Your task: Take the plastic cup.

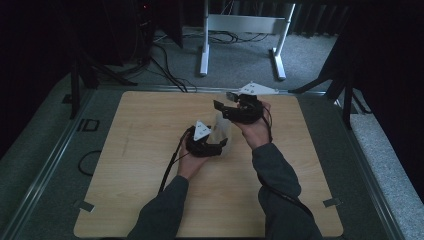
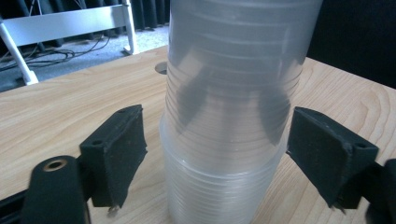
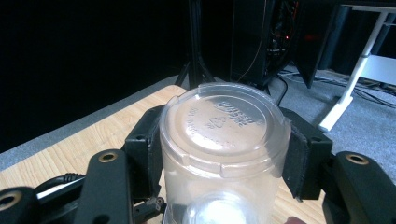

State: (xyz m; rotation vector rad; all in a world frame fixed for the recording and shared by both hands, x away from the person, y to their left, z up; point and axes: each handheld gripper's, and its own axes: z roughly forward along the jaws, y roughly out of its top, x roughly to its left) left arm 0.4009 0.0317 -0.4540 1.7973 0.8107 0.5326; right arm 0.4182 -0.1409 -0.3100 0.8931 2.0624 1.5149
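Wooden table (image 1: 150, 150), dim room. A stack (image 2: 229, 140) of clear plastic cups stands upside down on the table, near its middle in the high view (image 1: 220, 135), between the person's two hands.

Left gripper (image 1: 205, 142): held low at the stack's base, on its near-left side. In the left gripper view its two black pads (image 2: 119, 154) stand either side of the lower cups, with a visible gap on each side between pad and plastic. The jaws are parted wider than the stack and grip nothing. The stack sits centred between them and rises out of the top of that view.

Right gripper (image 1: 235, 107): held higher, at the top of the stack, on its far-right side in the high view. In the right gripper view its pads (image 3: 299, 154) press against both sides of the topmost cup (image 3: 222, 154), just under the cup's upturned base. The jaws are closed on that cup. Moulded lettering and a recycling mark show on the base. A second cup bottom shows faintly through the plastic below.

Whether the top cup has parted from the rest of the stack cannot be told.

Beyond the table: a white desk frame (image 1: 245, 35) and cables (image 1: 165, 65) on grey carpet.
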